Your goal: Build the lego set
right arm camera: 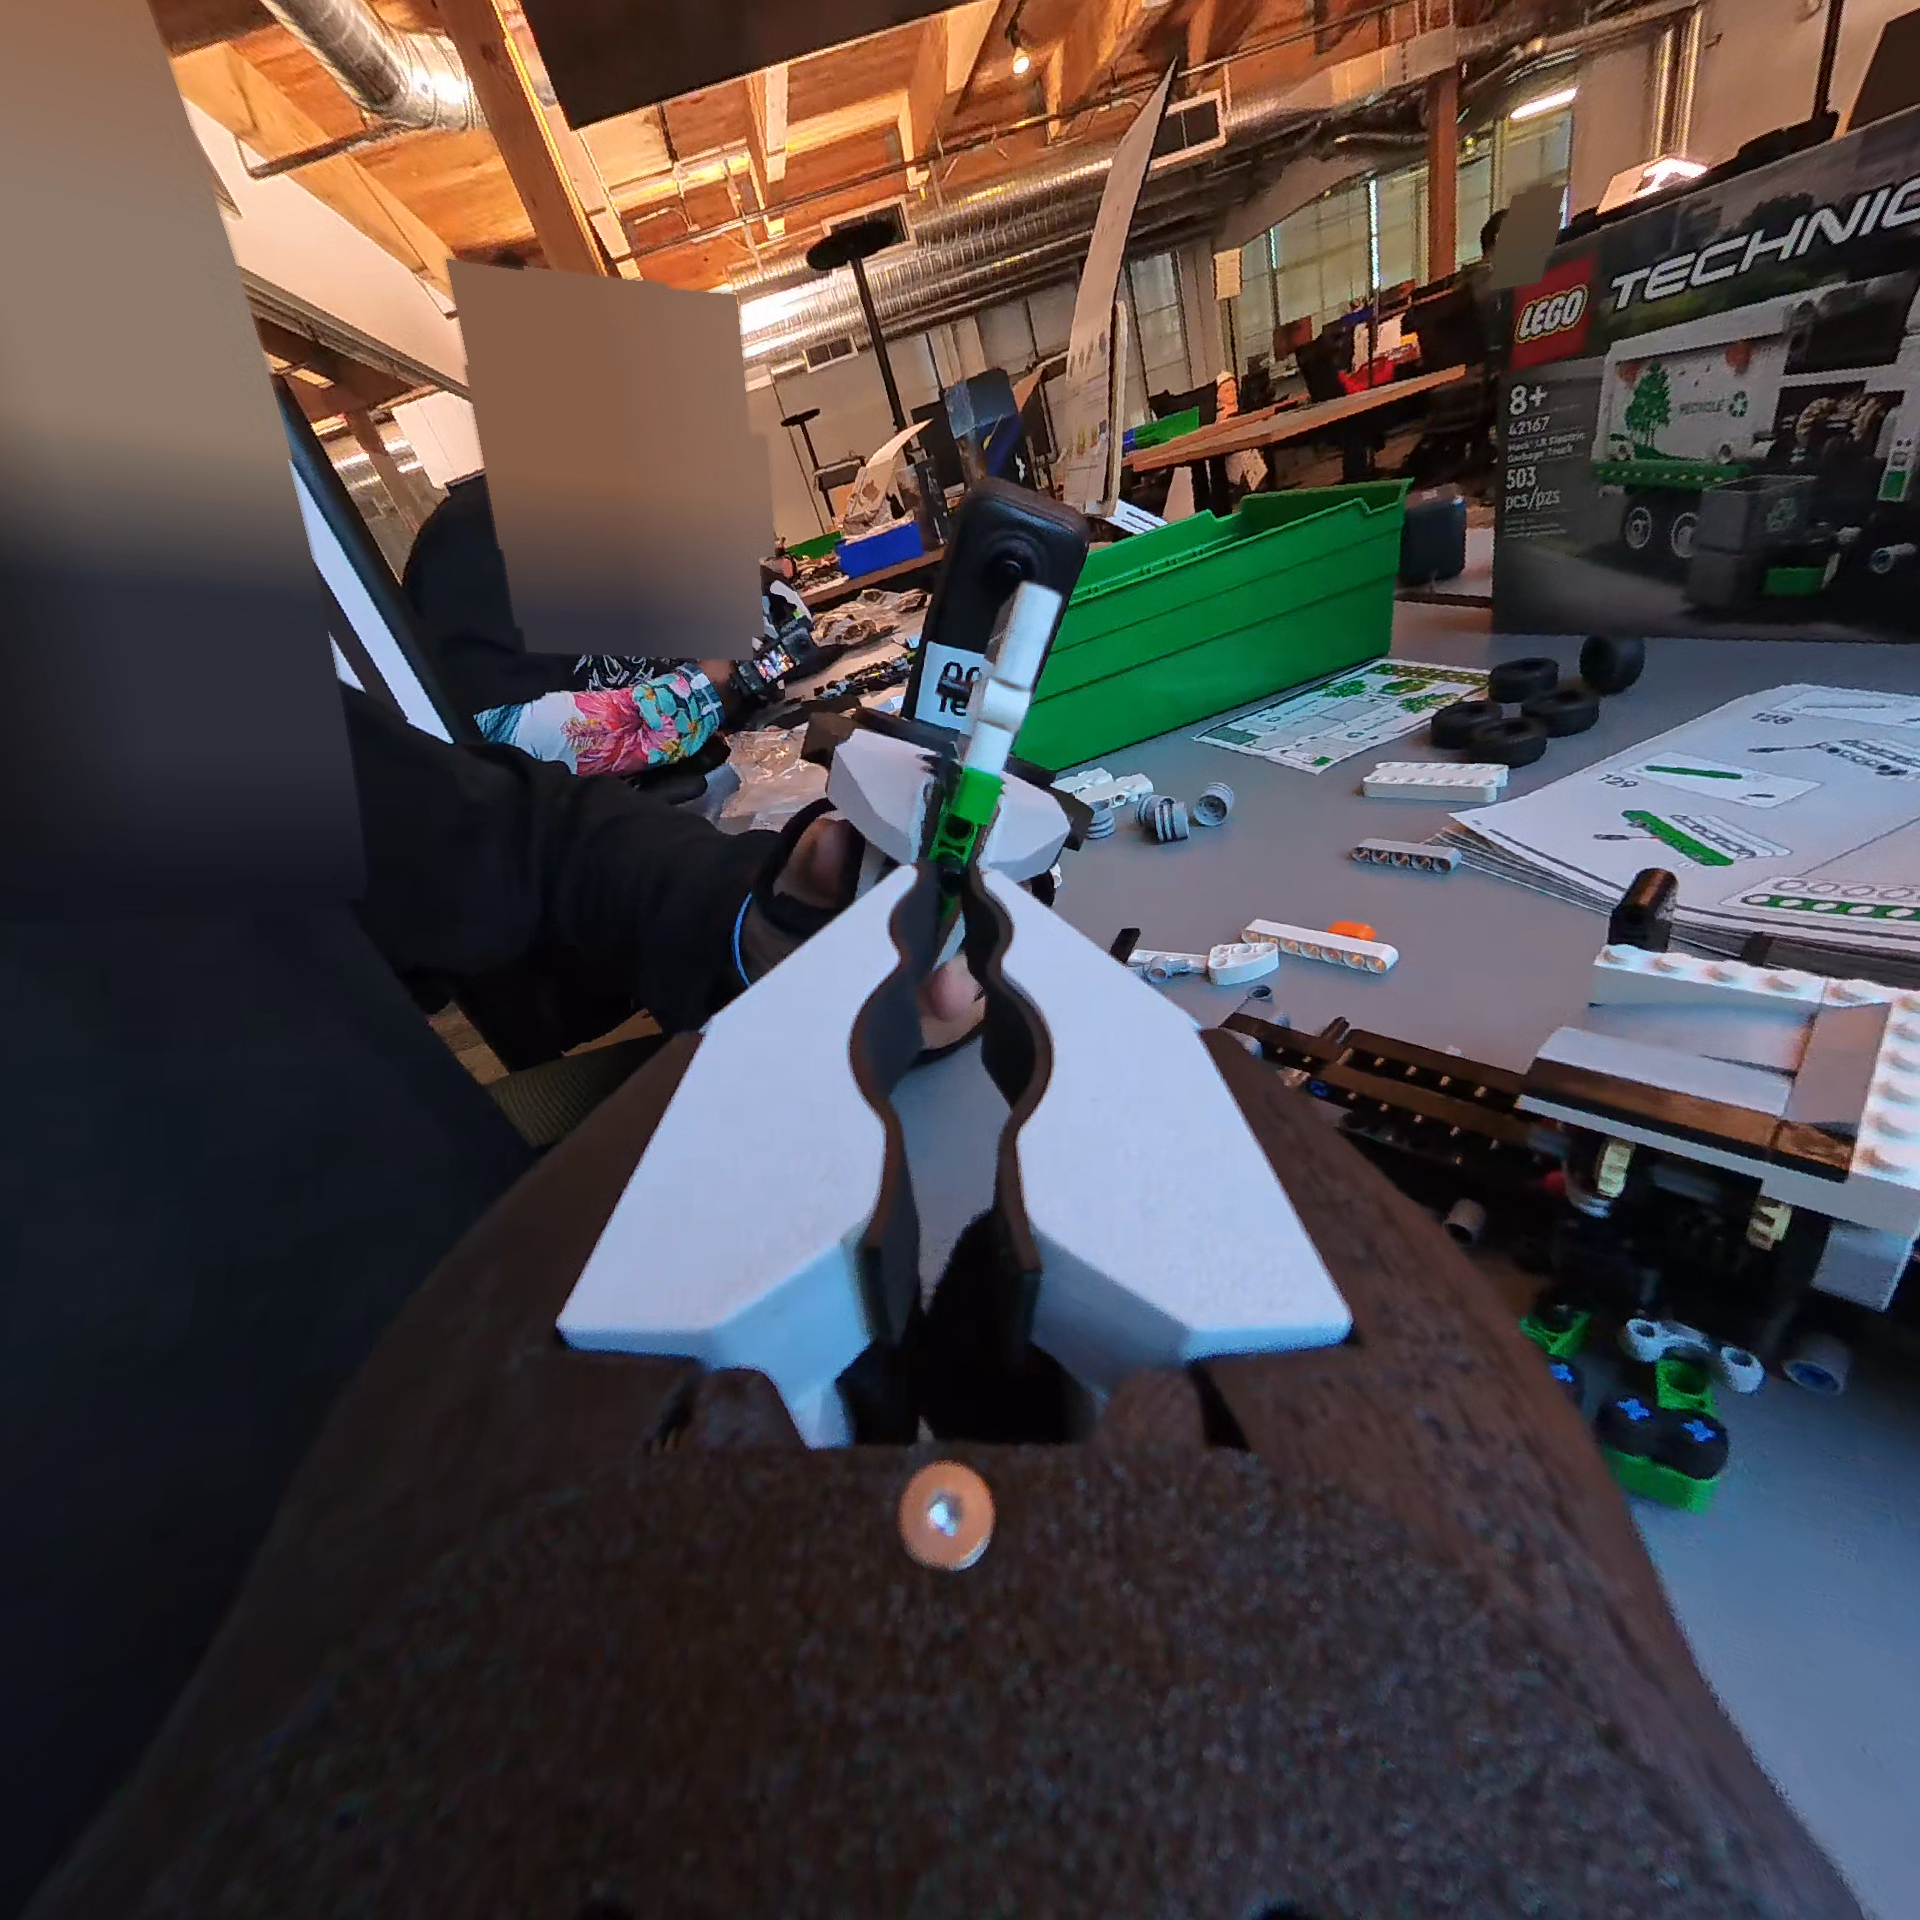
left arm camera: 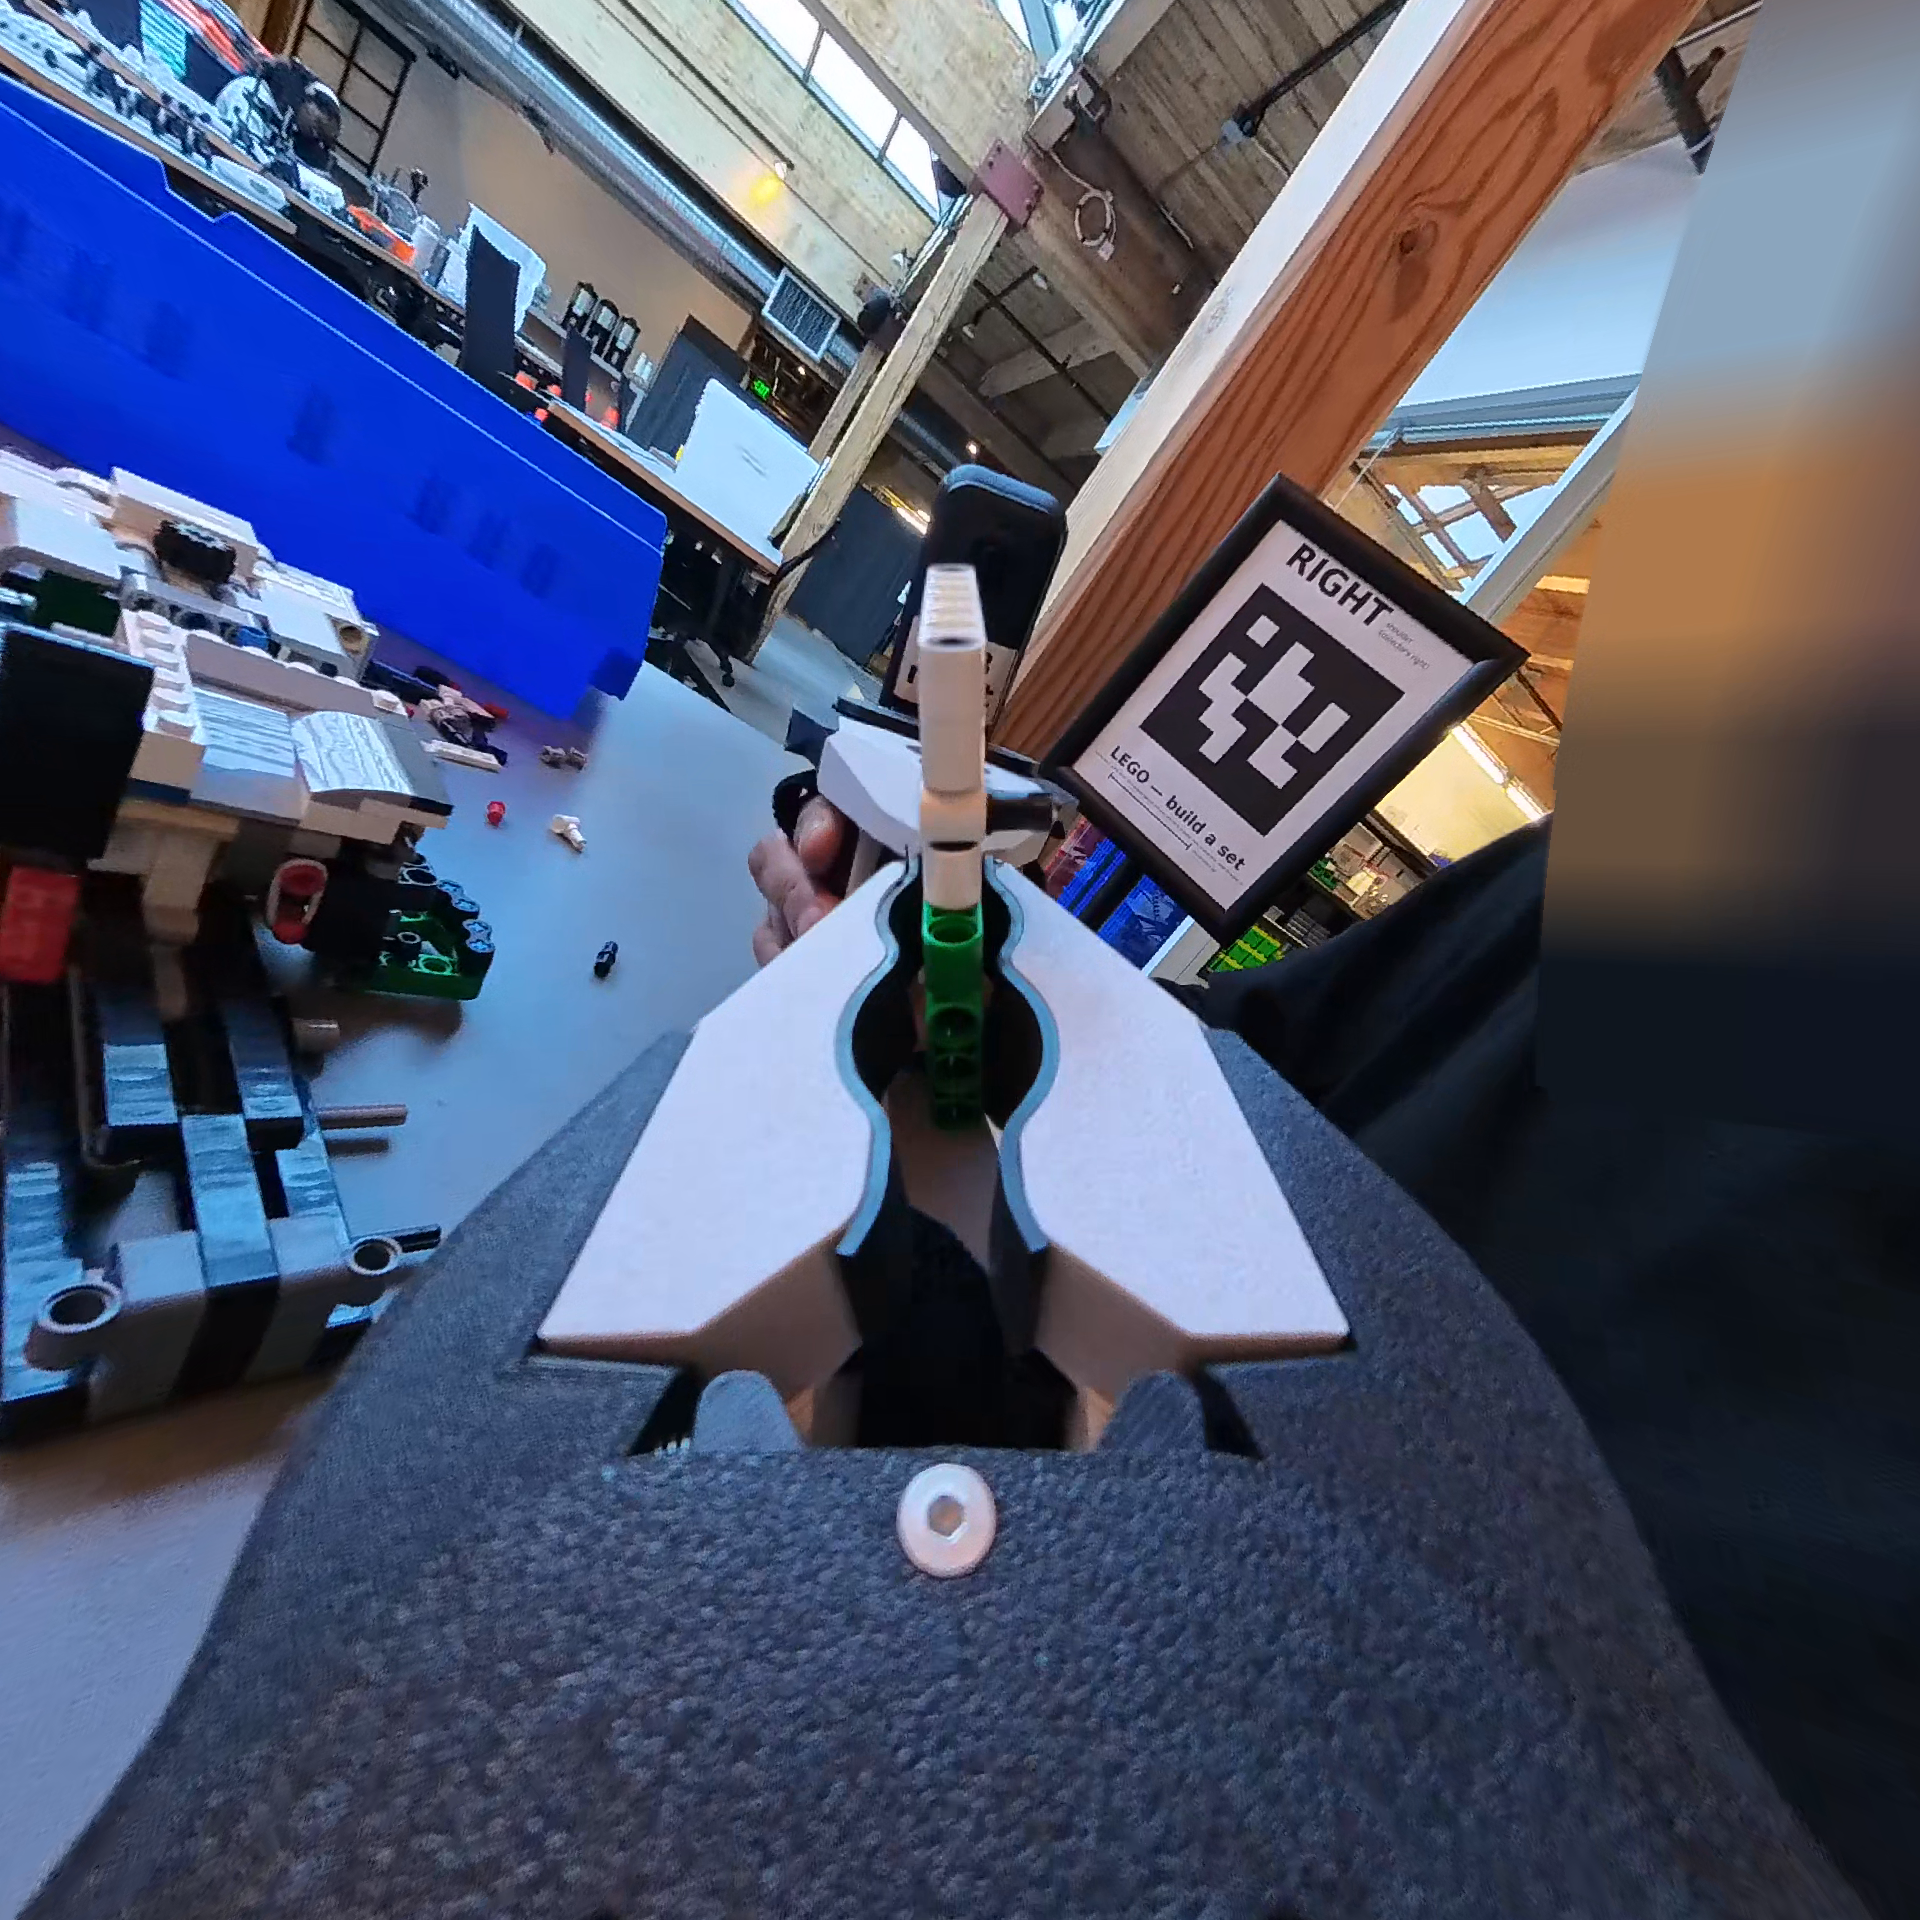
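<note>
At frame centre, both your left gripper [left arm camera: 951, 883] and right gripper [right arm camera: 951, 883] pinch the green-and-white beam [left arm camera: 952, 790]; next, probably seat it on the truck [right arm camera: 1704, 1101].

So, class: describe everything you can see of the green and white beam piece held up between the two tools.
The beam piece is a slim plastic assembly: a green beam with round holes below, white segments stacked above. It stands nearly upright, off the table, leaning slightly in the right wrist view. The left tool is shut on its green part. The right tool also pinches the green end from the opposite side. Nothing else touches it.
</note>
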A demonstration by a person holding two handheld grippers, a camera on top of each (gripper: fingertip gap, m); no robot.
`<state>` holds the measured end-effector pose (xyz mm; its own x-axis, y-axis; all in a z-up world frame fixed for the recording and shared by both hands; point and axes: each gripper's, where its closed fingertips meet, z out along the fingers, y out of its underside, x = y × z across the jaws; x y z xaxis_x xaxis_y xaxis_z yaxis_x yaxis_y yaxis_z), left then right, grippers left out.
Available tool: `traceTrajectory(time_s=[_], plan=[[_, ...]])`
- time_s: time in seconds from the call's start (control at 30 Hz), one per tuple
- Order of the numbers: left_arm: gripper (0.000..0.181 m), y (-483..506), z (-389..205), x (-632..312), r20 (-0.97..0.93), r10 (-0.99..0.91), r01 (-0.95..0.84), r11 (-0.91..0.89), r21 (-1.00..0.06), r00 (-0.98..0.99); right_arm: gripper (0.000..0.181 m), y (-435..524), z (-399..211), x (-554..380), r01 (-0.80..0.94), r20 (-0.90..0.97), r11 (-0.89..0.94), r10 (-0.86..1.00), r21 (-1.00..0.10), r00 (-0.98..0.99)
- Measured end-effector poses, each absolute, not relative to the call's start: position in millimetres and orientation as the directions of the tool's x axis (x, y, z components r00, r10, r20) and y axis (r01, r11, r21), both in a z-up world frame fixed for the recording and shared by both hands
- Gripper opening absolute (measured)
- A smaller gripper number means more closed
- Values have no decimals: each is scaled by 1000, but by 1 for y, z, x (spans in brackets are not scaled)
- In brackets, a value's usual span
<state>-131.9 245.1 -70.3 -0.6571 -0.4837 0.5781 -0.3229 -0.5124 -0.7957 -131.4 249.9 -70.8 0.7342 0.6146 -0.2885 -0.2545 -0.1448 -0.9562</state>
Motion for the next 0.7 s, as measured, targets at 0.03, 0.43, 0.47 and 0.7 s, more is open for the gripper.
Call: traceTrajectory(time_s=[0.03,0.43,0.47,0.7], plan=[[6,245,-71,-132,578,-486,-323,-511,-797,-656,3,250,-70,-131,-263,-292,-140,614,-955,733],[6,242,-77,-130,597,-485,-367,-489,-791,-639,3,252,-72,-128,-284,-320,-157,601,-946,733],[6,242,-79,-130,599,-484,-377,-482,-791,-638,3,251,-72,-128,-284,-323,-163,605,-945,727],[6,243,-102,-132,617,-528,-493,-373,-786,-583,3,251,-96,-130,-271,-422,-328,610,-905,671]])
